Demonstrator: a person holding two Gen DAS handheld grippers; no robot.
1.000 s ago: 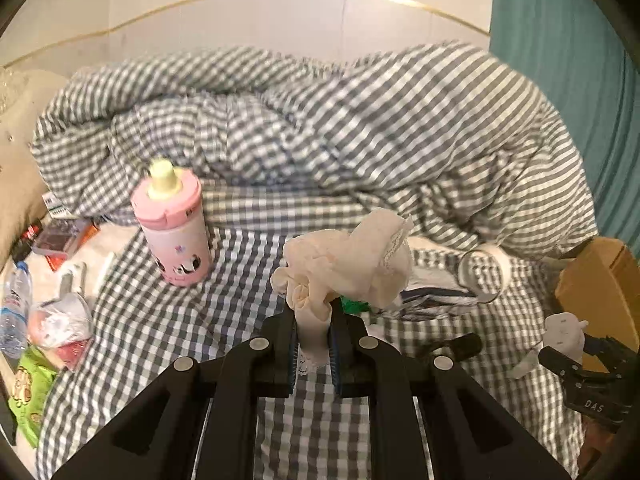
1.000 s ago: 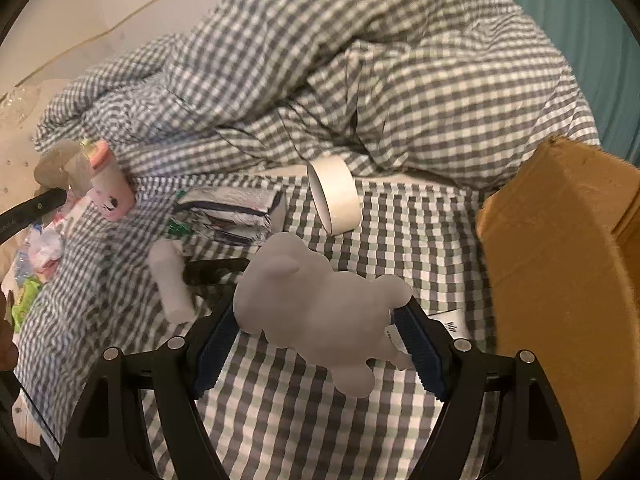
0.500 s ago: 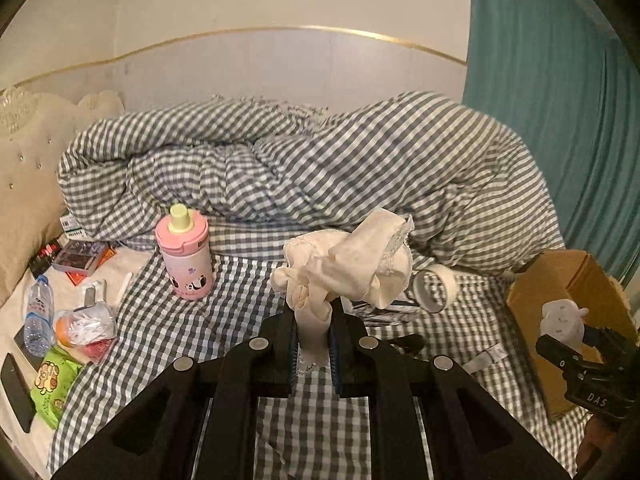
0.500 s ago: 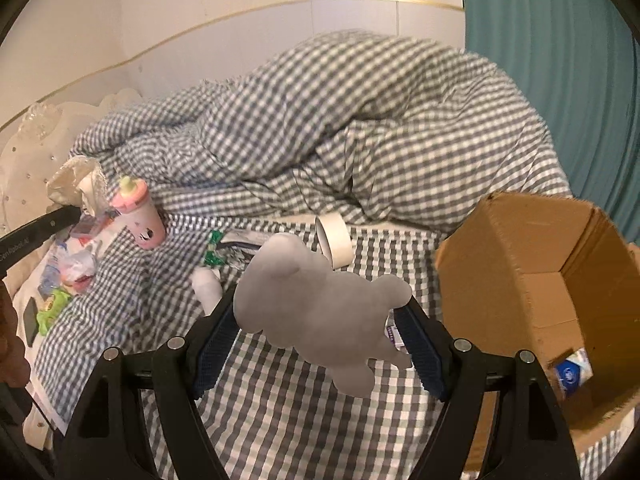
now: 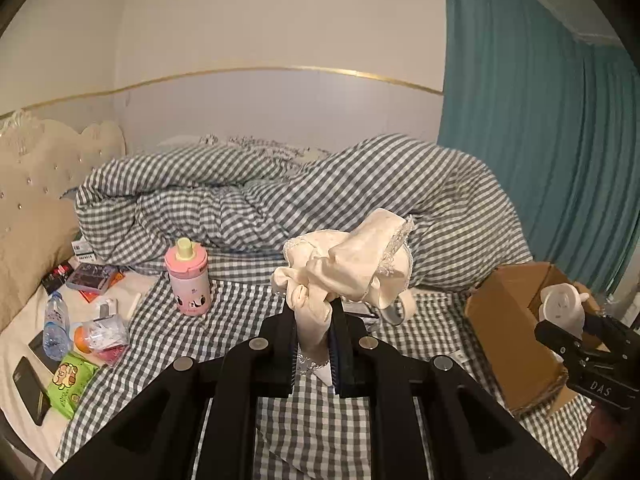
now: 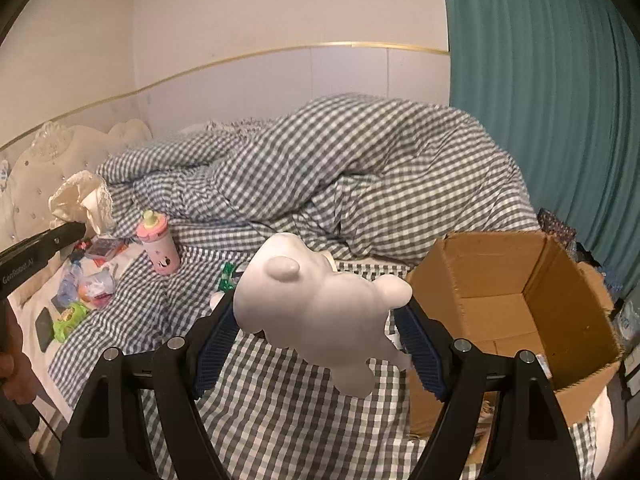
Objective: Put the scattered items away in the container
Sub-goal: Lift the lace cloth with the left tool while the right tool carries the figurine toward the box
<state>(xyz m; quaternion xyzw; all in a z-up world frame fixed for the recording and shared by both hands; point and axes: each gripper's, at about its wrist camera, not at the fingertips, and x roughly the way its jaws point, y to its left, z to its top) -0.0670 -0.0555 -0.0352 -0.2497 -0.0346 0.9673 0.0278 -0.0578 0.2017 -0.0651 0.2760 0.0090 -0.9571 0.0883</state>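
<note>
The left gripper pinches a cream cloth above the checked bedding; the right gripper clamps a white plush toy (held aloft) beside the open cardboard box.

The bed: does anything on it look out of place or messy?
Yes. Along the bed's left edge, a water bottle, snack packets and a phone lie scattered, and the checked duvet is heaped up rather than spread flat.

Room's looking pretty dim and warm, soft indoor light, no harsh shadows. Fisheye is bending the wall trim and teal curtain, corners are vignetting black, everything's staying fairly sharp.
</note>
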